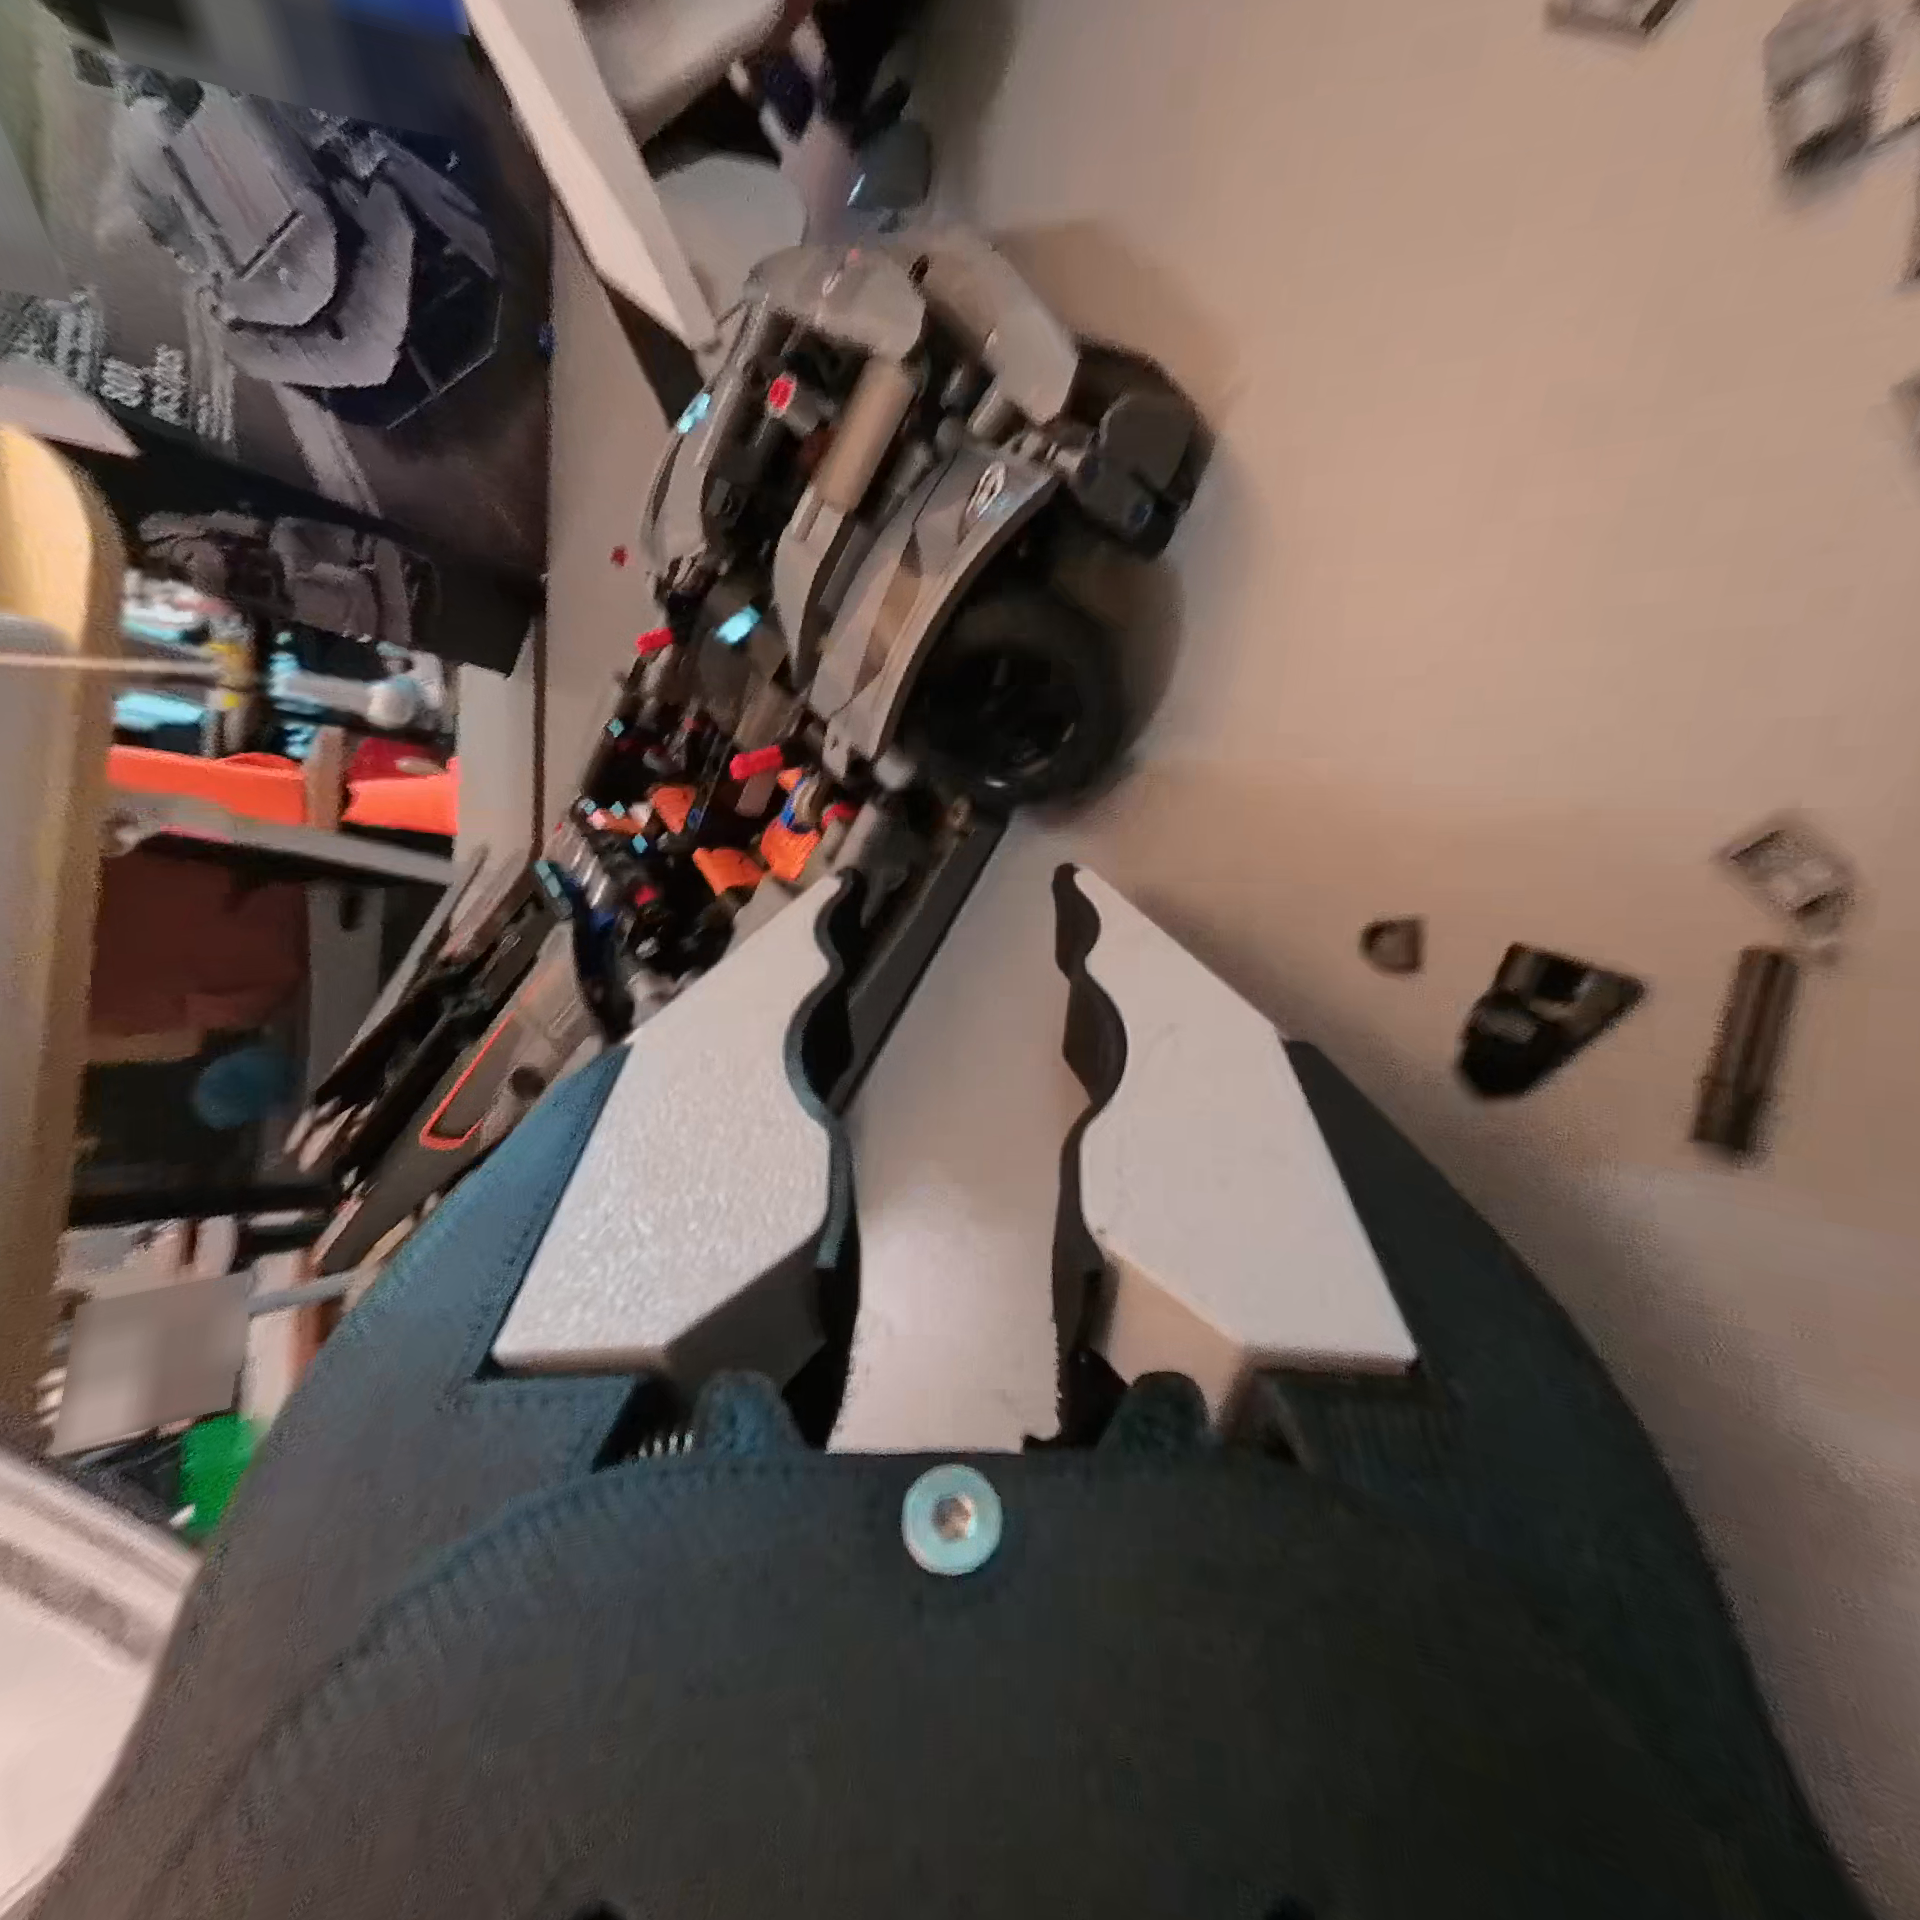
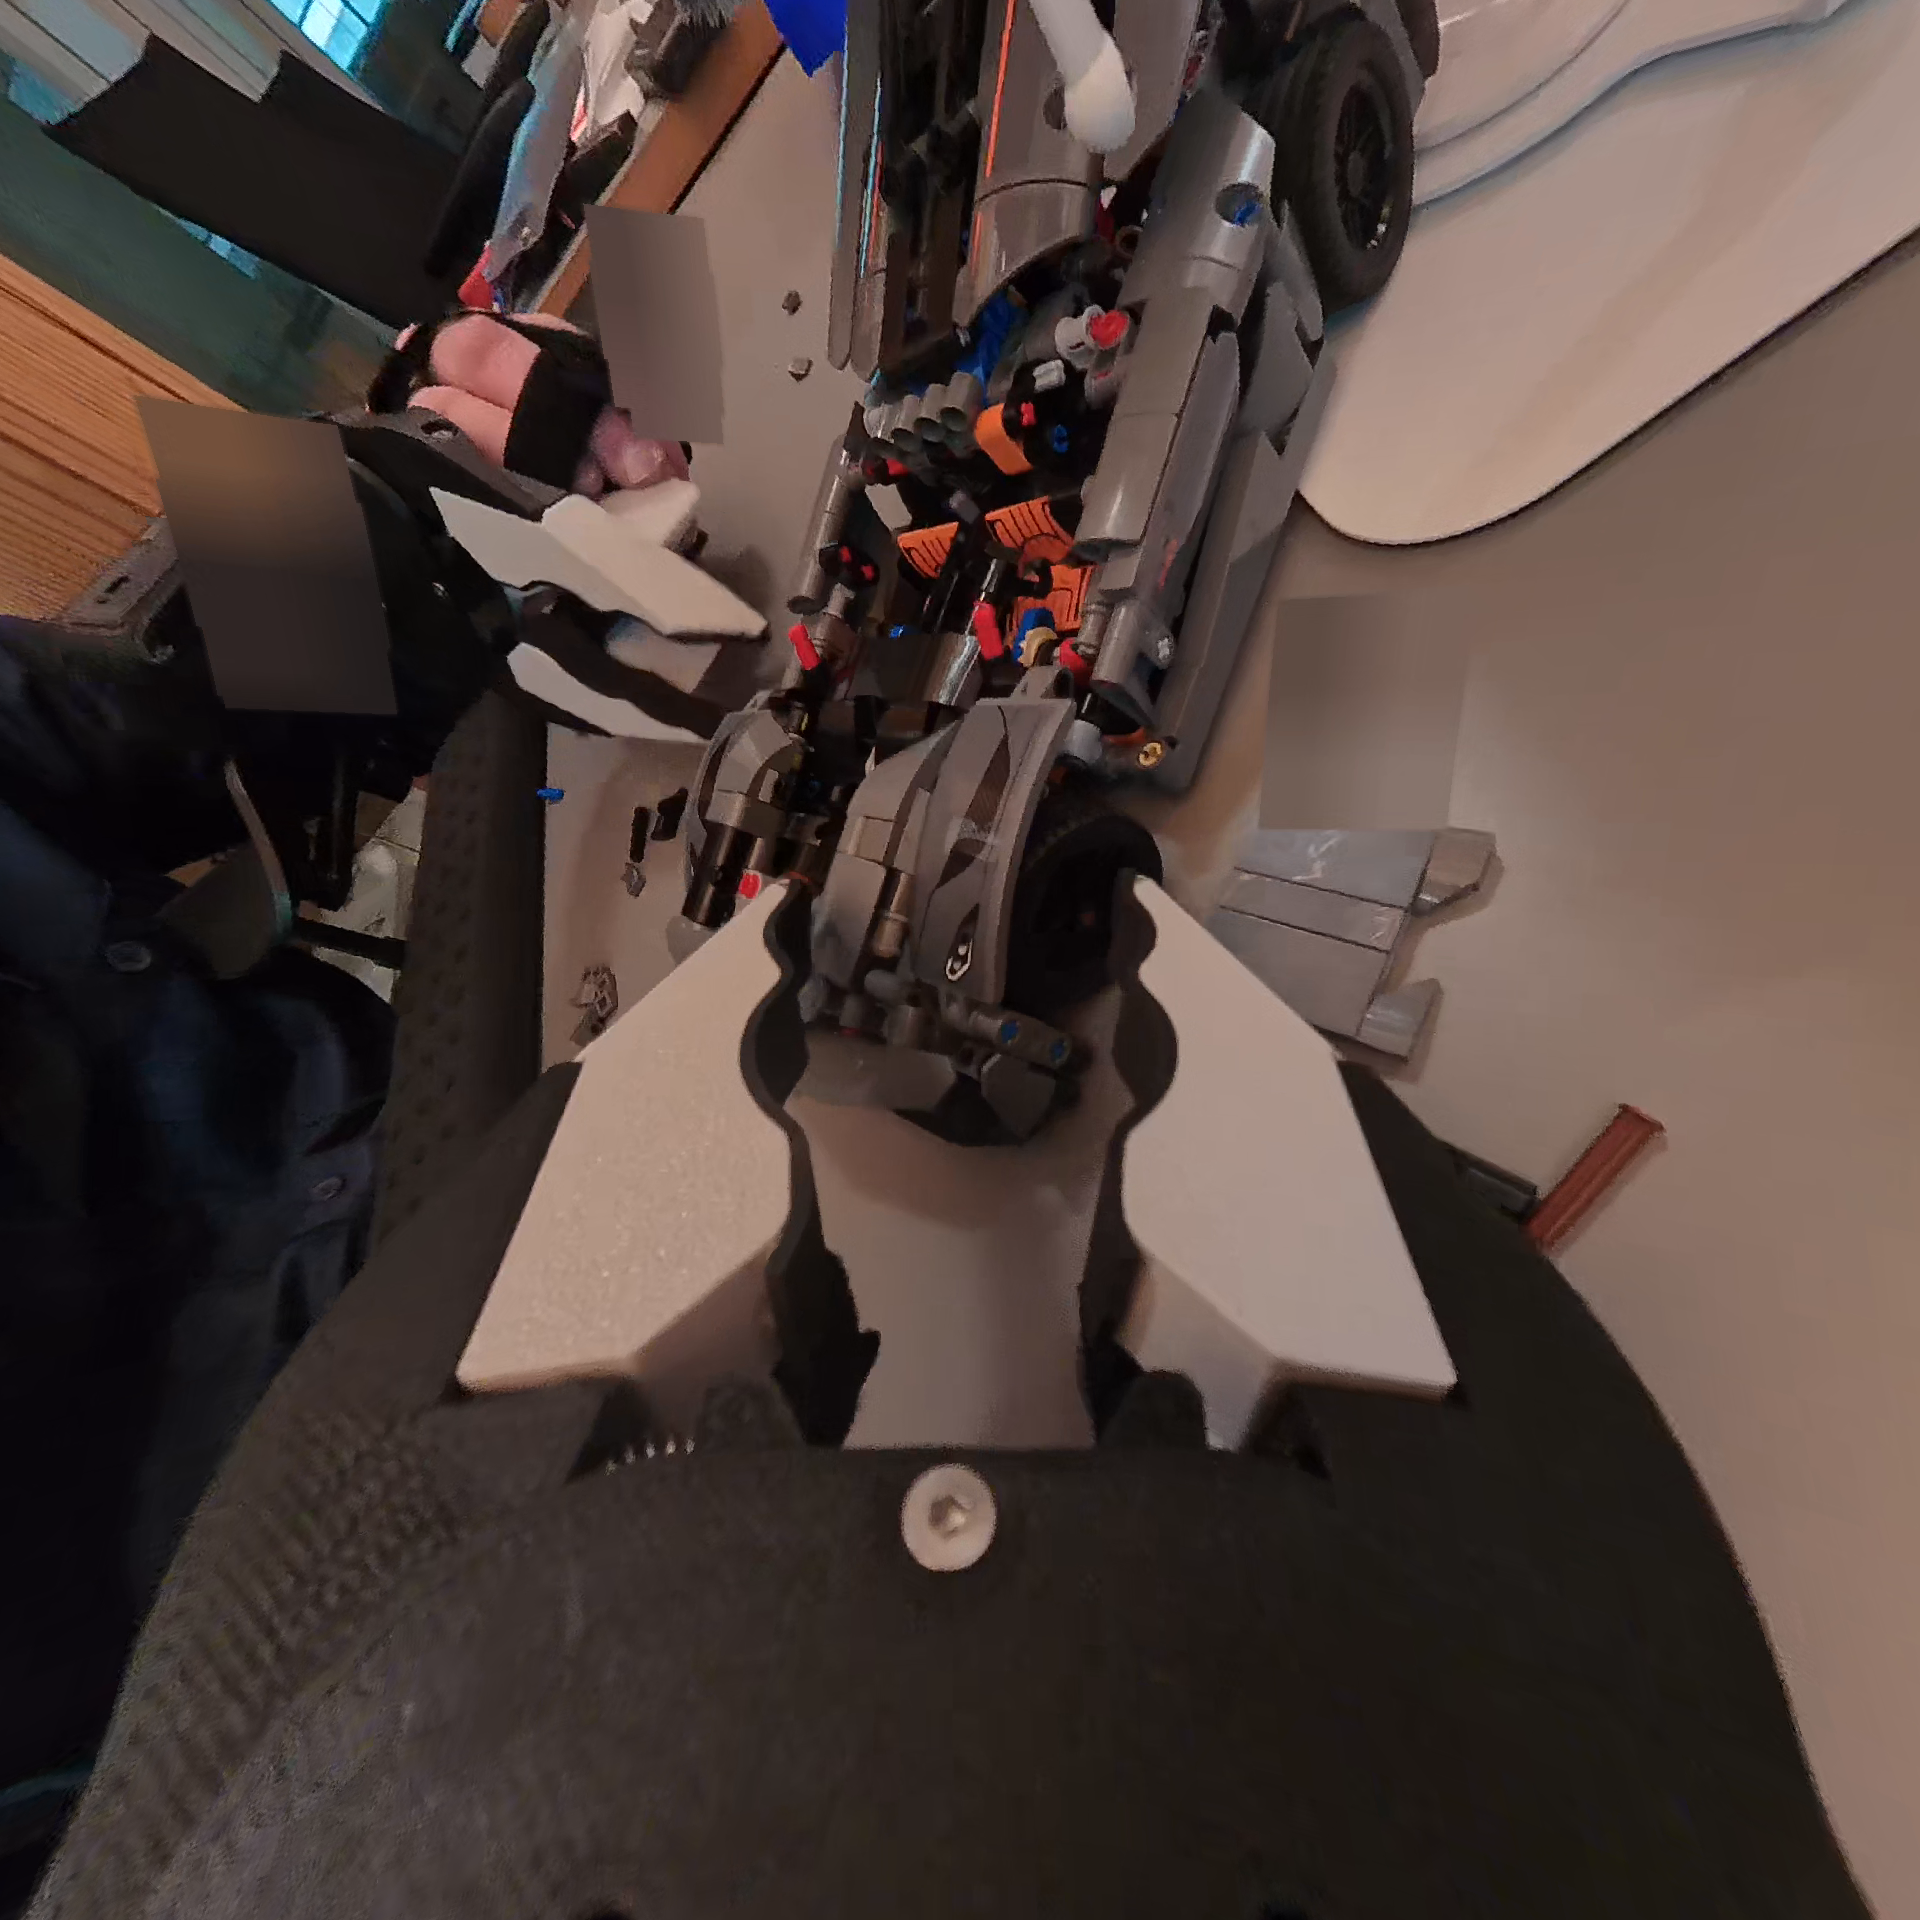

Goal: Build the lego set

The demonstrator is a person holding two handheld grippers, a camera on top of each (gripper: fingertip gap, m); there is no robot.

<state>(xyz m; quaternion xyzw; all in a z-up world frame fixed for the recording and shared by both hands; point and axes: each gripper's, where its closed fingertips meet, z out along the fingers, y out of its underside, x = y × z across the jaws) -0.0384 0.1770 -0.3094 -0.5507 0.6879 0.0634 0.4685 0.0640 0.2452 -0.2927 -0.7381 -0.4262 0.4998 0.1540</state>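
A grey and black lego car (image 1: 894, 540) with orange and red inner parts lies on the pale table (image 1: 1455, 520). My left gripper (image 1: 956, 894) is open, with its left finger against the car's black side beam (image 1: 925, 956). In the right wrist view the car (image 2: 1039, 582) stretches away from me. My right gripper (image 2: 961, 899) is open, with the car's grey nose (image 2: 935, 914) and a front wheel (image 2: 1070, 904) between the fingers. The left gripper also shows in the right wrist view (image 2: 717, 655), held by a gloved hand (image 2: 520, 405), pointing at the car's side.
Loose parts lie right of the left gripper: a black panel (image 1: 1538, 1018), a dark bar (image 1: 1745, 1049), a grey piece (image 1: 1787, 873). The set's dark box (image 1: 312, 312) stands at the left. A grey panel assembly (image 2: 1340, 925), a brown piece (image 2: 1590, 1174) and a white sheet (image 2: 1558, 312) lie right of the car. Some 12 cm of space lies between my two pairs of fingers. The brown piece (image 2: 1590, 1174) is about 8 cm from my right fingertips.
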